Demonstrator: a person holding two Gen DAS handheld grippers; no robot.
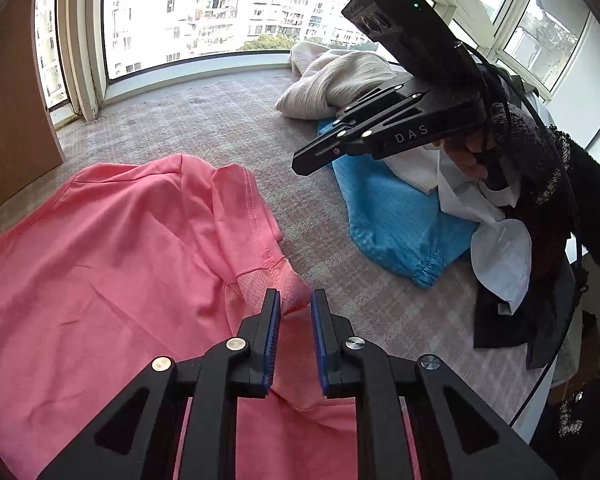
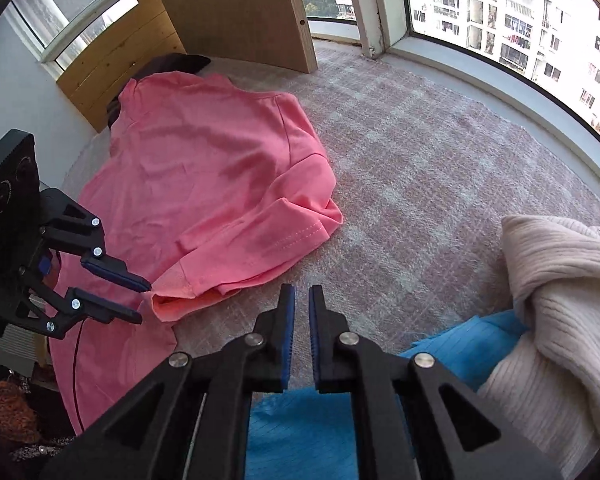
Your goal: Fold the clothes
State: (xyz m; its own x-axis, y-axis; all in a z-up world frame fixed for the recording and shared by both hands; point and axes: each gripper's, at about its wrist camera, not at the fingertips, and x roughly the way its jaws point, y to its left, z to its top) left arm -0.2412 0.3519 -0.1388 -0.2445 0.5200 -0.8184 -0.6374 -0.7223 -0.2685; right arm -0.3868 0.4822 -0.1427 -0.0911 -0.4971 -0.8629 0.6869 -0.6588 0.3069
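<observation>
Left gripper (image 1: pixel 296 304): its blue pads are standing slightly apart around the tip of the pink sleeve, with a gap showing on both sides, so it is judged to be gripping nothing firmly; the cloth is lying slack between the jaws.
Right gripper (image 2: pixel 302 300): its jaws are sitting narrow with only a slit between them, nothing in it, and it is hovering over bare carpet and the edge of the blue garment (image 2: pixel 300 432), probably waiting for its next hold.
Pink shirt (image 2: pixel 204 168): it is lying spread on the grey carpet (image 2: pixel 420 168) toward the wooden panel, one sleeve already turned in over the body, which suggests folding is under way with more folds left.
Sleeve cuff (image 2: pixel 180 300): it is pointing at the left gripper, its mesh underside showing, likely where that gripper is working.
Waiting pile: the blue garment, a white cloth (image 1: pixel 496 248) and a cream ribbed knit (image 2: pixel 560 288) are heaped to the right, presumably kept aside for later.
Hidden near: the shirt's lower hem is running under the left gripper's frame and out of view.
Hidden far: a dark item (image 2: pixel 172 64) is lying partly beneath the shirt's collar end; what it is cannot be told.
Hand (image 1: pixel 468 156): only part is showing behind the right gripper's handle.
</observation>
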